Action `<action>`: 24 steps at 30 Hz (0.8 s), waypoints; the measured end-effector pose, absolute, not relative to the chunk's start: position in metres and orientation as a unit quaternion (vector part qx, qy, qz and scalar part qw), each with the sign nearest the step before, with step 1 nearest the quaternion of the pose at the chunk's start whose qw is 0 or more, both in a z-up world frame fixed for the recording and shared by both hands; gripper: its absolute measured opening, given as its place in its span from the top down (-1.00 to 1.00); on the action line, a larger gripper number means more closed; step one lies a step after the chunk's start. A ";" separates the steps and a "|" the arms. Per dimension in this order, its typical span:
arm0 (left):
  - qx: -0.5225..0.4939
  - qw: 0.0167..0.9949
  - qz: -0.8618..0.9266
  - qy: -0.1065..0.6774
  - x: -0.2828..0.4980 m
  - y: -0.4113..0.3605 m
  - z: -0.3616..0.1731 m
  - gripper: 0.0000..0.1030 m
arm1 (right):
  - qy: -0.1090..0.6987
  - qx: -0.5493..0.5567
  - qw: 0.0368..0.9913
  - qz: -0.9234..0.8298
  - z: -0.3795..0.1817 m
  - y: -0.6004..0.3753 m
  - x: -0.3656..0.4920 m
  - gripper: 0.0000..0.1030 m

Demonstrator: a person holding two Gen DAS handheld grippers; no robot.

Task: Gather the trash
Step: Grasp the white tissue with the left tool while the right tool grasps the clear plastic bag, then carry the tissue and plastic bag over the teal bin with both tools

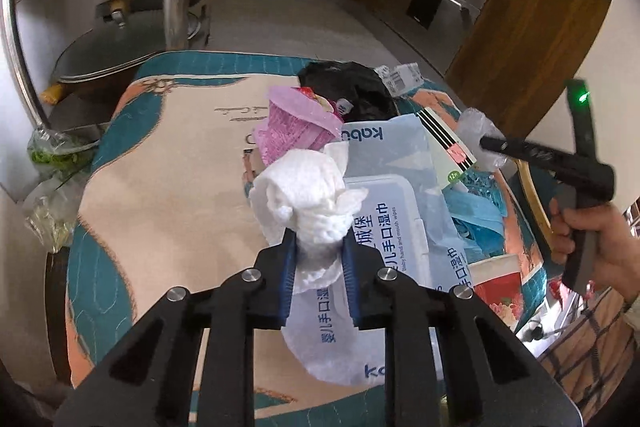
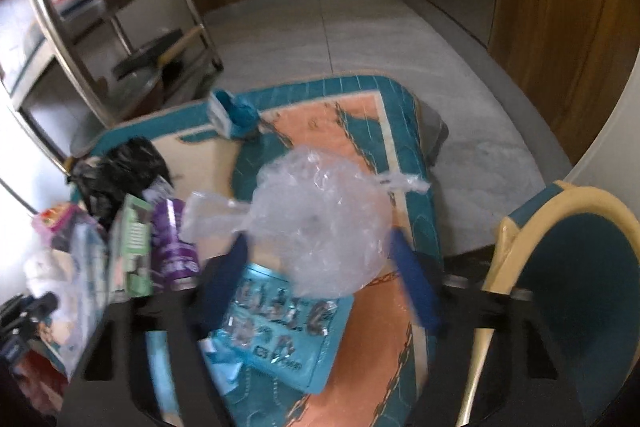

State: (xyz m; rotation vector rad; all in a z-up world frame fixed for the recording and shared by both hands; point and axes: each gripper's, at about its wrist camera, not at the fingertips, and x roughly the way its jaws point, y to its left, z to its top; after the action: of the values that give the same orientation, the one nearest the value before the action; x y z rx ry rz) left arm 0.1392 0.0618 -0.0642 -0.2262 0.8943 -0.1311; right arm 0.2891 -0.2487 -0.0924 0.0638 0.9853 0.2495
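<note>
Right at the bottom of the left wrist view, our left gripper has its blue pads pressed into a crumpled white tissue, which bulges up above the fingertips in the middle of the frame. We judge it feather-light and soft, so a pinch anywhere across the wad should serve; the risk is only tearing or shedding a loose flap.

Over in the right wrist view, our right gripper stands fairly wide, and a crinkled clear plastic bag sits between the blue fingers at frame centre. The picture is blurred, so we cannot tell whether the pads actually bite on it. The bag looks weightless and slippery; the knotted tail at its left seems the surest hold.

Just beyond the tissue, centre-right of the left view, lies a wet wipes pack, limp foil with a stiff flip lid. It reads "Kabu", Chinese characters, and "Baby hand and mouth wipes". Under the bag in the right view lies a shiny blue wrapper, its print too smeared to read.

Further up, a pink cup, a black bag and a white barcode label crowd the upper middle. All of it rests on the teal and peach tablecloth. Far beyond, wooden cabinets fill the upper right.
</note>
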 end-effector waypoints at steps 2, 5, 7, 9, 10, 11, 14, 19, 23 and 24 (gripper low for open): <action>-0.115 0.896 -0.060 0.426 0.134 0.064 -0.061 0.60 | 0.478 0.034 0.870 0.117 -0.098 -0.251 0.291 0.14; -0.120 0.901 -0.059 0.412 0.128 0.067 -0.054 0.60 | 0.470 0.045 0.873 0.121 -0.096 -0.256 0.286 0.48; -0.127 0.905 -0.062 0.401 0.126 0.069 -0.049 0.60 | 0.458 0.053 0.879 0.126 -0.090 -0.261 0.282 0.62; -0.130 0.910 -0.063 0.389 0.123 0.069 -0.044 0.60 | 0.442 0.061 0.885 0.133 -0.081 -0.265 0.278 0.68; -0.131 0.912 -0.063 0.383 0.122 0.069 -0.041 0.60 | 0.439 0.065 0.886 0.133 -0.075 -0.267 0.275 0.68; -0.132 0.914 -0.064 0.378 0.121 0.069 -0.039 0.60 | 0.429 0.070 0.890 0.135 -0.068 -0.270 0.271 0.68; -0.139 0.918 -0.067 0.366 0.116 0.070 -0.034 0.60 | 0.409 0.087 0.897 0.144 -0.049 -0.278 0.260 0.68; -0.141 0.924 -0.081 0.346 0.099 0.065 -0.023 0.60 | 0.382 0.108 0.903 0.165 -0.024 -0.291 0.229 0.68; -0.141 0.926 -0.096 0.336 0.089 0.057 -0.019 0.60 | 0.371 0.126 0.904 0.173 -0.014 -0.303 0.201 0.68; -0.140 0.926 -0.101 0.335 0.087 0.054 -0.018 0.60 | 0.369 0.127 0.904 0.174 -0.013 -0.307 0.194 0.68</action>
State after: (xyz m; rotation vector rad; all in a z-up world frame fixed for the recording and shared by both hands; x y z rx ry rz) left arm 0.0872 0.0537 -0.0179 -0.2868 0.6872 -0.2077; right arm 0.1941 -0.3066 -0.0129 0.2622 0.7619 0.3591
